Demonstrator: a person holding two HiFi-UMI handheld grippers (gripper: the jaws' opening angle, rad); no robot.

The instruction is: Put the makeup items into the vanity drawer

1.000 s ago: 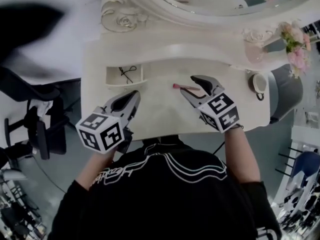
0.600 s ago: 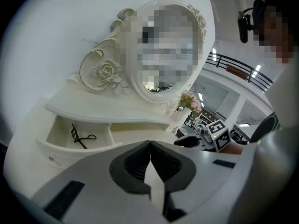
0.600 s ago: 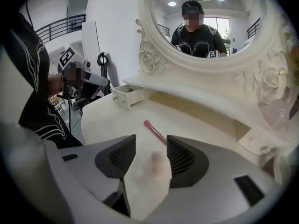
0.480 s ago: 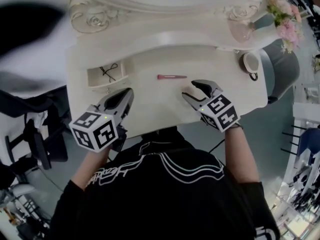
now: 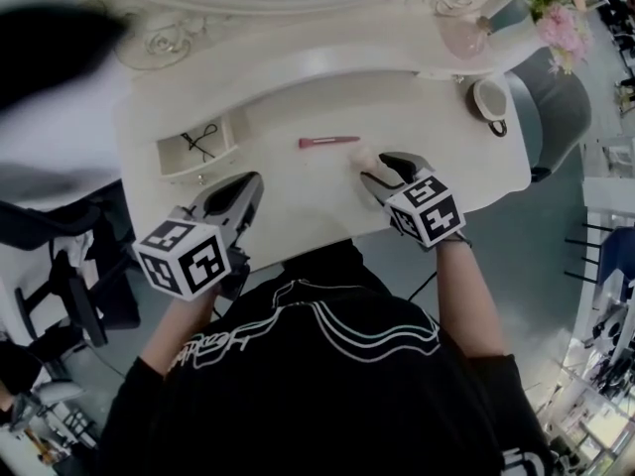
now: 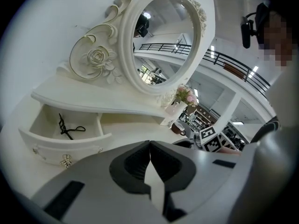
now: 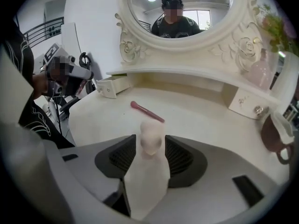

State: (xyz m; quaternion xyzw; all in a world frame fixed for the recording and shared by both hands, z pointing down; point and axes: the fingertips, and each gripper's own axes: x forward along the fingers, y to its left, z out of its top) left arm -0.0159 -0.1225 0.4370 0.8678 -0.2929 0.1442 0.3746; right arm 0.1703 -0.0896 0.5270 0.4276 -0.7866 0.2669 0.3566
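Step in hand, as I judge it: pick up the sponge [image 7: 151,137] with my right gripper [image 7: 150,146]. Its jaws stand well apart with the sponge upright between them; I see no pad pressing on it, so nothing is gripped. My left gripper [image 6: 149,144] has its tips closed together and empty, and hangs over the front edge of the vanity top [image 5: 298,206], near the open drawer [image 6: 70,144] at the left end. To do it well, I should close slowly at the widest part, since it will probably squash and could pop out if pinched near its tip. The carry should pass over the pink stick [image 5: 328,141] lying mid-top. The sponge is pale pink, matte and egg-shaped, narrow end up. It stands near the front edge, right of centre.
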